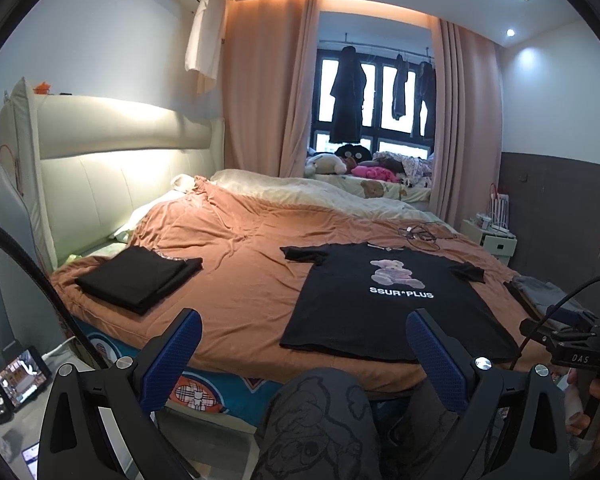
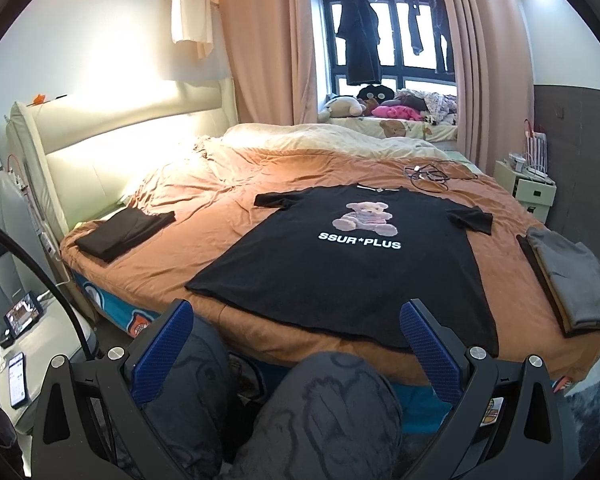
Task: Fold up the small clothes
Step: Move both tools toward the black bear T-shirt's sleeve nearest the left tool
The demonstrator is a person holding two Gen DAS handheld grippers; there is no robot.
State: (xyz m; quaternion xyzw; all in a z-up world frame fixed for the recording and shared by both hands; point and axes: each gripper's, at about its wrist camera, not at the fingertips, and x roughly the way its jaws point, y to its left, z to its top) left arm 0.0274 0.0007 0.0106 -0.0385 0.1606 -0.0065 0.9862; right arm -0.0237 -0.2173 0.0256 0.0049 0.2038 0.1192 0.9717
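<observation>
Both claws hang spread wide and empty. The black T-shirt (image 2: 340, 256) lies flat on the bed (image 2: 204, 220), directly ahead of the right claw (image 2: 296, 320) and ahead-right of the left claw (image 1: 304, 332), touching neither.

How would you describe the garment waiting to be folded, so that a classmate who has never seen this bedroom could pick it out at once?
Start at the big bed with the orange blanket. Near its foot edge, in the middle, a black T-shirt lies spread flat, face up, sleeves out. Unlike the folded black garment to its left and the folded grey stack to its right, it is unfolded and shows a teddy bear print above white lettering, SSUR*PLUS.
</observation>
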